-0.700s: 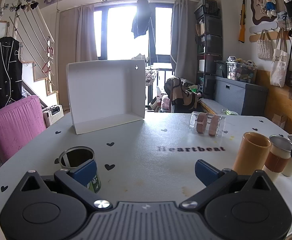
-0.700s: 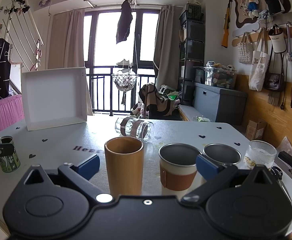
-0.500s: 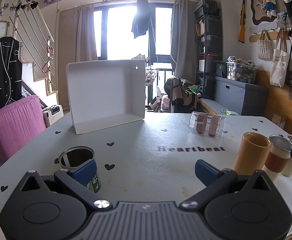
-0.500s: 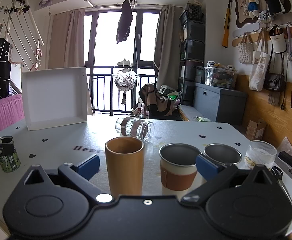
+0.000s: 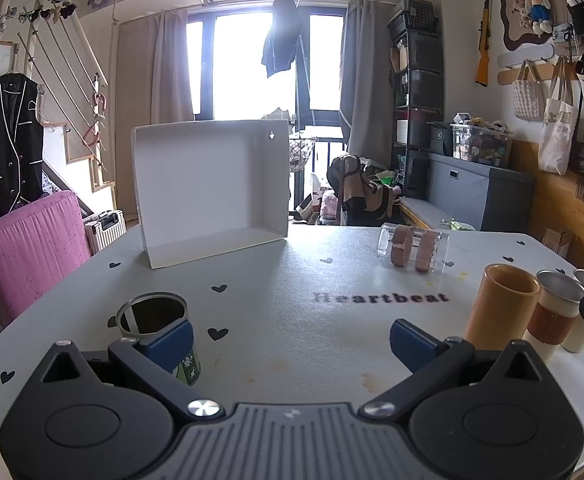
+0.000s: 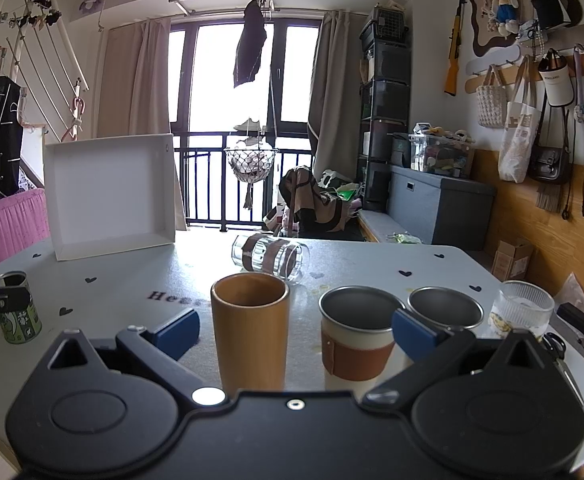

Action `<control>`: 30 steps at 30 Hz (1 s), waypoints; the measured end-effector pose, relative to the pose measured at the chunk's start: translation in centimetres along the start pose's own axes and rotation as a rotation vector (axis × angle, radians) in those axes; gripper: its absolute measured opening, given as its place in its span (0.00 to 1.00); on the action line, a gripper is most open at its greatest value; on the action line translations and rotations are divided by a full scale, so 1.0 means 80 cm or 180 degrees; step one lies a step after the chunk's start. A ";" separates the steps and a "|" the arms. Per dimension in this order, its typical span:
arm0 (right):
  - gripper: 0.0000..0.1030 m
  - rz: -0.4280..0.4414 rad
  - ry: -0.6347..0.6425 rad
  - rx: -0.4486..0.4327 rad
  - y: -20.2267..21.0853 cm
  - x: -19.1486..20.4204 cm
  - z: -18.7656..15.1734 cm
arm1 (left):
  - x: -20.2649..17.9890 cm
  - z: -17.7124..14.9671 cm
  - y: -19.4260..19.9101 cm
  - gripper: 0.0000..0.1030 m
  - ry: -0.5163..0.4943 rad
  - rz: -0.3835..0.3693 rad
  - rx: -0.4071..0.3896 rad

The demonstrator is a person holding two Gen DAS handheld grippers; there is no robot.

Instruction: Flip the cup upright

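Observation:
A clear glass cup with two brown bands lies on its side far across the white table; it also shows in the right wrist view, beyond the upright cups. My left gripper is open and empty, low over the near table edge, well short of the cup. My right gripper is open and empty, with an upright tan cup and a sleeved metal cup standing between its fingers' lines of sight.
A green printed tin stands by my left finger. A white open box stands at the back left. A second metal cup and a ribbed glass stand at the right. A pink chair sits beyond the left table edge.

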State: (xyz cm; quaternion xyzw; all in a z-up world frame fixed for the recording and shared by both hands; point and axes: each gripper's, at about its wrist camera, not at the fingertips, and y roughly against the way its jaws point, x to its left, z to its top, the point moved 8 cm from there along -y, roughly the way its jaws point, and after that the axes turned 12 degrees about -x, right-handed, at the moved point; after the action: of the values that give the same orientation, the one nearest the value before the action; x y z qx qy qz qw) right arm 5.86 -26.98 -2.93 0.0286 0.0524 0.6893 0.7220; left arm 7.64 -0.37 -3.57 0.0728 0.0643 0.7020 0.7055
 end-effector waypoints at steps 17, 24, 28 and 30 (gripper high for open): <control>1.00 0.0001 0.0001 -0.0002 -0.001 0.000 -0.002 | -0.008 -0.002 -0.005 1.00 0.0010 -0.0030 -0.0010; 1.00 0.0089 -0.0027 -0.0097 0.004 -0.006 -0.003 | -0.026 0.017 -0.033 1.00 -0.0046 -0.0157 -0.0123; 1.00 0.0119 -0.0068 -0.0127 0.003 -0.012 -0.007 | -0.045 0.044 -0.069 1.00 -0.0066 -0.0287 -0.0277; 1.00 0.0098 -0.0092 -0.0126 0.003 -0.023 -0.007 | -0.056 0.055 -0.090 1.00 -0.0057 -0.0345 -0.0307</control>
State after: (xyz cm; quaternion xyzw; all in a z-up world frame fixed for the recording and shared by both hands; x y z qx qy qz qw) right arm 5.50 -28.79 -3.42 0.0250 0.0279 0.7008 0.7124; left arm 15.55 -4.90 -0.73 0.0414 0.0280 0.6644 0.7457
